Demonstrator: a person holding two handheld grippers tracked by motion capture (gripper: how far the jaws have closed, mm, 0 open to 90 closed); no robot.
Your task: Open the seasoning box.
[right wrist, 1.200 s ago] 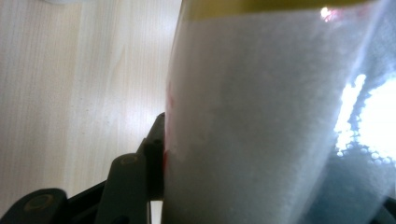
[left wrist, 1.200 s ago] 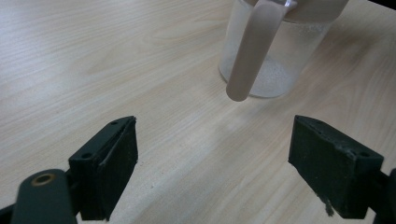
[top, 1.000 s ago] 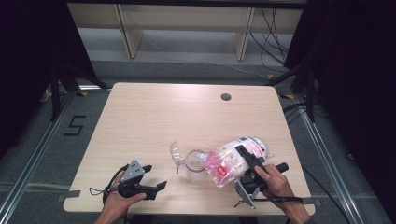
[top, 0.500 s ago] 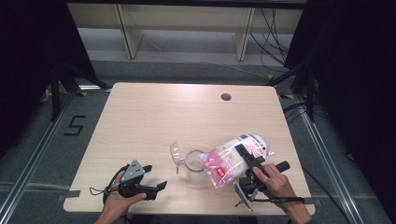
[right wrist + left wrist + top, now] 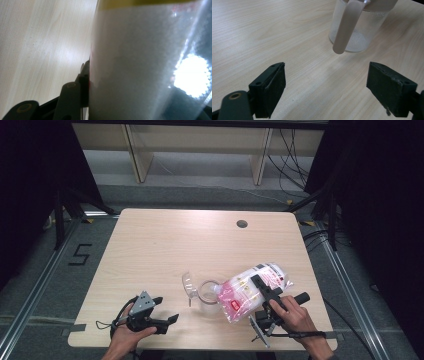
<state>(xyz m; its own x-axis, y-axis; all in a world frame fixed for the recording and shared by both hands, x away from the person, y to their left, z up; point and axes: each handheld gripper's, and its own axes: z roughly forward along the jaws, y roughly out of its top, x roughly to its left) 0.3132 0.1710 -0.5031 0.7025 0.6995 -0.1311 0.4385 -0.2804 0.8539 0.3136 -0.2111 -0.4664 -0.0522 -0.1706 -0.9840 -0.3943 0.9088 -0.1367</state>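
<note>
high view, right gripper [image 5: 260,292]: jaws clamped across a plastic bag [image 5: 252,290] of white grains, tilted with its red end over the clear pitcher [image 5: 207,292] near the table's front middle.
high view, left gripper [image 5: 167,312]: rested on the table [image 5: 165,245] at front left, jaws spread, nothing between them, well apart from the pitcher.
left gripper view, pitcher [image 5: 357,27]: stood upright ahead of the spread fingers [image 5: 270,90]; a thin layer of white grains on its bottom, handle [image 5: 345,27] facing the camera.
right gripper view, bag [image 5: 145,65]: pressed against the left finger [image 5: 75,97]; right finger hidden behind the bag.
step judged: pouring grains from bag into pitcher.
doing it well: bag mouth probably needed to stay over the rim, tilt raised slowly, grip firm without squeezing grains out sideways.
risk: the unheld pitcher could tip or slide; the left gripper likely should steady the handle.
</note>
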